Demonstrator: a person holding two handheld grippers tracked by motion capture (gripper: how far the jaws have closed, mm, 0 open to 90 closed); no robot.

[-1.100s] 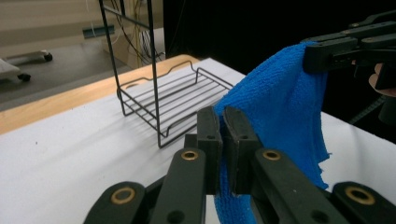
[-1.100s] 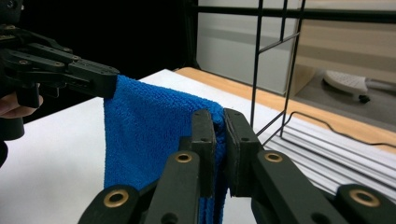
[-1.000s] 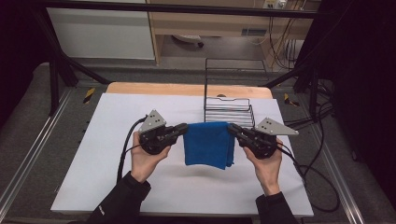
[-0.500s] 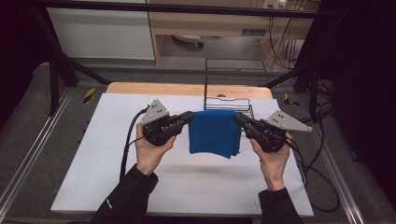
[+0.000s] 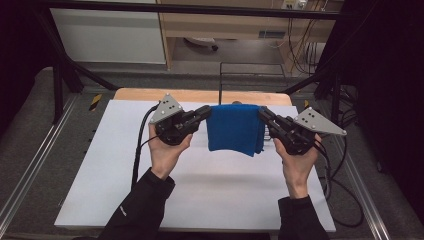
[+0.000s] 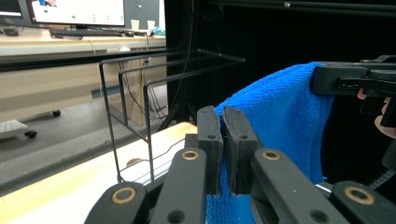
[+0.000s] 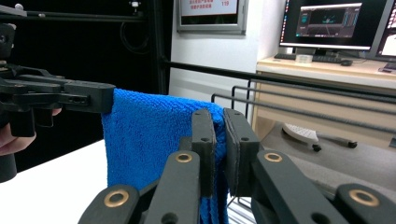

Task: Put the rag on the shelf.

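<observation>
Towel (image 5: 234,128) now lifted higher off counter (image 5: 125,165), nearing rack (image 5: 240,70) ahead; left gripper (image 5: 204,113) and right gripper (image 5: 262,115) are clamping its top corners, hanging next.

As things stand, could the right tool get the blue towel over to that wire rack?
Probably yes: the right tool and left tool hold the towel raised, just in front of the rack, with nothing between.
</observation>
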